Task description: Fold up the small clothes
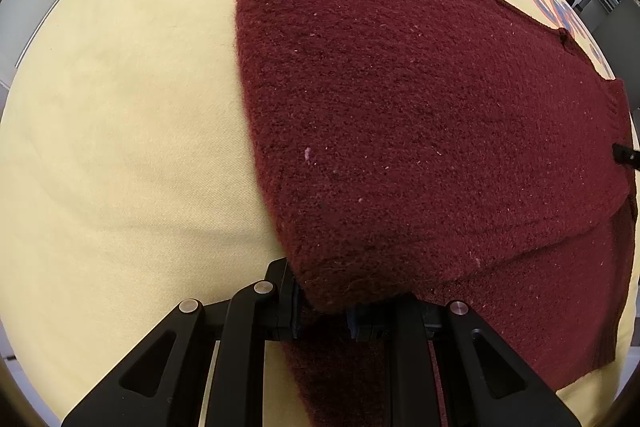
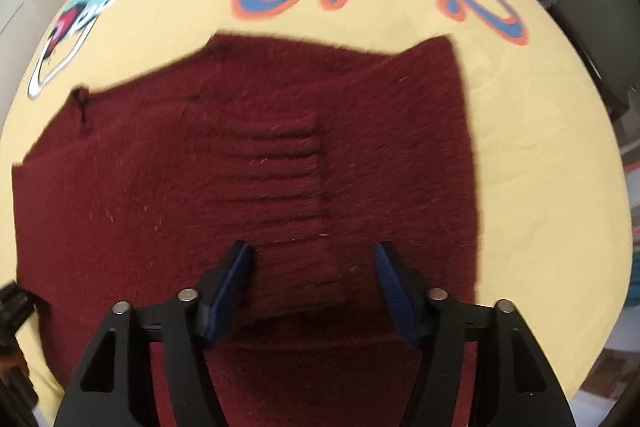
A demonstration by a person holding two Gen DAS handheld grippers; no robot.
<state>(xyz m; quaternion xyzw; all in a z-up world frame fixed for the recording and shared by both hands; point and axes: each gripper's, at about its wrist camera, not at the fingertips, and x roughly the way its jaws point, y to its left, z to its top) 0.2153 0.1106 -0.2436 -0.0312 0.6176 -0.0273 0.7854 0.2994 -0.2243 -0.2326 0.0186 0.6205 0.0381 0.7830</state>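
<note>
Close in, my left gripper [image 1: 324, 311] pinches a folded corner of the dark red sweater [image 1: 420, 115]; my right gripper [image 2: 312, 287] hangs wide apart above its ribbed cuff [image 2: 276, 187]. Beyond lies the yellow printed cloth [image 2: 540, 107].

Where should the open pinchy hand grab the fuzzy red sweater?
Probably the ribbed cuff lying flat on the red sweater, directly ahead of the open right gripper. Come down from above, one finger on each side: it is a narrow strip with a free edge, easy to pinch and lift.
</note>
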